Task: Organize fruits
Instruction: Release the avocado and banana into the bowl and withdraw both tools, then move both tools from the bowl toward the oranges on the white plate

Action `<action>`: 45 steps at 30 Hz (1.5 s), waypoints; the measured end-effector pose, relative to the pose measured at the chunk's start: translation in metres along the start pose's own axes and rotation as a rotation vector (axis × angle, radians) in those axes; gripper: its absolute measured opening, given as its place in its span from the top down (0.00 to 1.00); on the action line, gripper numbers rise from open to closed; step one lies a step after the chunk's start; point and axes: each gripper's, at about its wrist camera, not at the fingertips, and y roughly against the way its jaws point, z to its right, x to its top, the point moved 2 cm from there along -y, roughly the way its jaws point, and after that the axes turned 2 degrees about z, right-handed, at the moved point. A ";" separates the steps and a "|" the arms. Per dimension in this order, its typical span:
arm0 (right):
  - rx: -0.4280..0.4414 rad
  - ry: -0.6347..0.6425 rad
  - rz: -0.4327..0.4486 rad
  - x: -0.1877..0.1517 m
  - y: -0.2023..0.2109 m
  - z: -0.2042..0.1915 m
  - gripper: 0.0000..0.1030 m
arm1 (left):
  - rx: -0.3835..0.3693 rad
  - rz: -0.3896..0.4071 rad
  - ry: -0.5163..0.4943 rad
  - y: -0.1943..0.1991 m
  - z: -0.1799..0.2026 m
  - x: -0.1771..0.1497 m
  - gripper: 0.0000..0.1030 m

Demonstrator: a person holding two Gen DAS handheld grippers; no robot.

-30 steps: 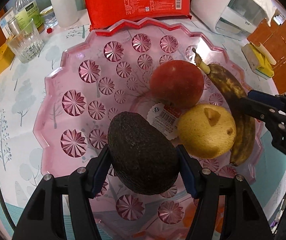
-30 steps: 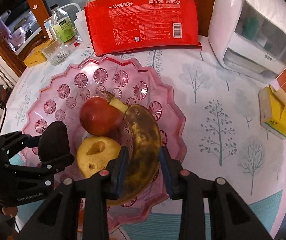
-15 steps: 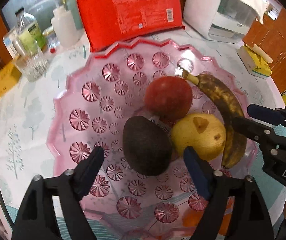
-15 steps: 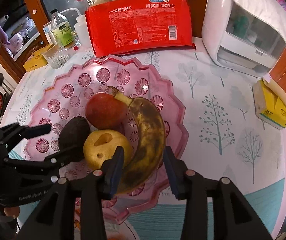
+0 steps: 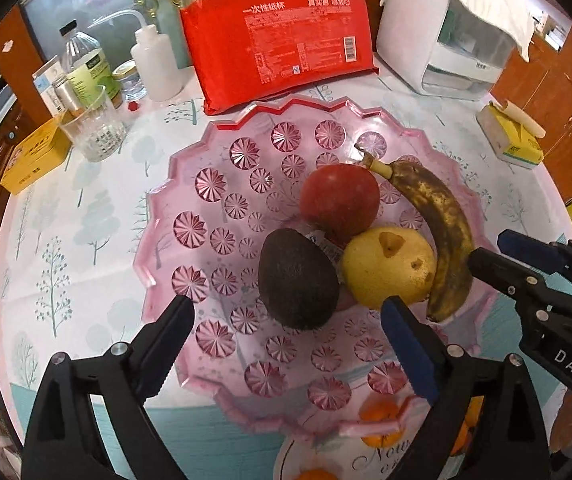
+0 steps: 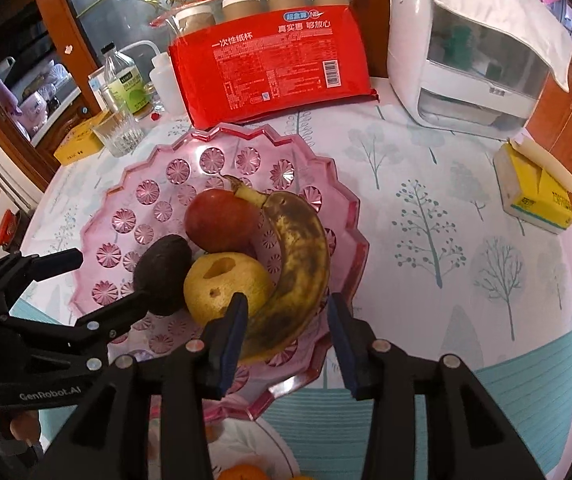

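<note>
A pink cut-glass tray (image 5: pixel 222 208) holds a dark avocado (image 5: pixel 294 276), a red apple (image 5: pixel 340 200), a yellow pear (image 5: pixel 390 268) and a brown-spotted banana (image 5: pixel 442 216), all lying close together. My left gripper (image 5: pixel 286 312) hovers above the avocado, jaws wide and still opening, pads clear of it. In the right wrist view my right gripper (image 6: pixel 288 308) is open a little around the lower end of the banana (image 6: pixel 302 256), which rests on the tray (image 6: pixel 154 192) beside the pear (image 6: pixel 222 284). Neither gripper holds anything.
A red pack of paper cups (image 5: pixel 282 36) and a white appliance (image 5: pixel 446 28) stand behind the tray. A glass (image 5: pixel 94 128), bottles and a yellow box (image 5: pixel 34 156) are at the left, a tissue pack (image 6: pixel 534 192) at the right. A plate with oranges (image 5: pixel 382 436) sits below the tray.
The left gripper let go of the avocado, opened wide and rose; the avocado stays on the tray. The right gripper loosened off the banana and drew back.
</note>
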 end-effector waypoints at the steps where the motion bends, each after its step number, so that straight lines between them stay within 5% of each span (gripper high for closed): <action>1: 0.005 -0.003 0.005 -0.001 0.003 -0.001 0.60 | 0.006 0.000 0.001 0.004 0.000 -0.001 0.08; 19: 0.082 -0.015 0.090 -0.017 0.070 -0.009 0.59 | 0.020 0.149 0.037 0.091 0.007 -0.036 0.04; 35: 0.097 0.011 0.180 -0.060 0.145 -0.014 0.59 | 0.129 0.211 0.060 0.156 0.022 -0.089 0.04; 45: 0.078 0.029 0.207 -0.094 0.167 -0.007 0.59 | 0.123 0.198 0.099 0.169 0.027 -0.120 0.04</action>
